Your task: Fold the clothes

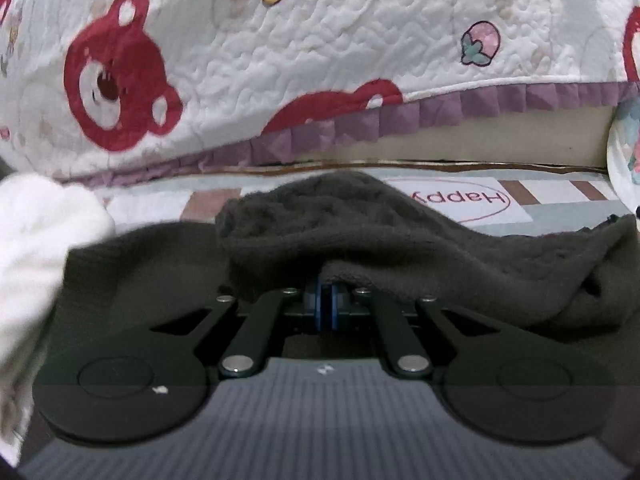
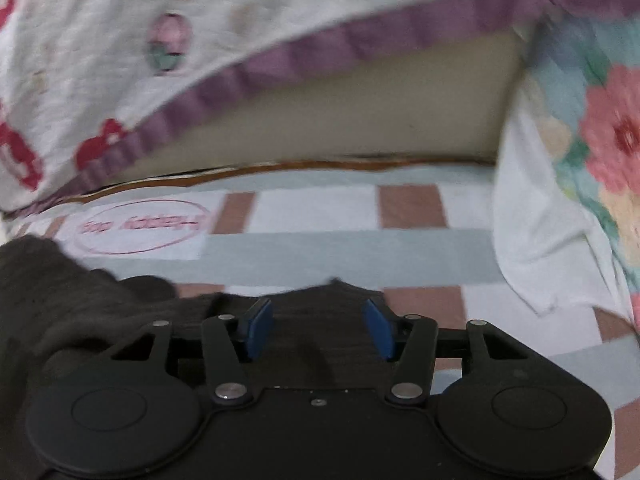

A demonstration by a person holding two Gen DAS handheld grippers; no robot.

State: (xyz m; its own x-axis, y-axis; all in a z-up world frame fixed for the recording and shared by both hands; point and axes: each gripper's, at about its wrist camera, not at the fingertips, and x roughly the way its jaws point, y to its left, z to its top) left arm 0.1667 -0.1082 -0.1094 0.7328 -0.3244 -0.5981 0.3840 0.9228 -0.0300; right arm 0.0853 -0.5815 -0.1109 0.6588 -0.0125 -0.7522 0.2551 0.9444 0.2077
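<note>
Fleece [image 1: 360,236], dark grey and fuzzy, lies rumpled on the checked sheet [image 2: 320,216], just in front of the quilt [image 1: 320,40] with its red bears. At its left we see a white cloth [image 1: 36,248]. Our left gripper [image 1: 330,300] has its blue pads pinched tight on a fleece fold. Our right gripper [image 2: 318,328] stands with its fingers [image 2: 258,330] wide apart over the fleece's edge, gripping nothing.

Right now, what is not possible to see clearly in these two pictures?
- Left wrist view: the left gripper fingertips, covered by the dark fleece garment.
- Left wrist view: the white cloth, blurred and cut off at the left edge.
- Right wrist view: the garment's full shape, hidden under the open right gripper.
</note>
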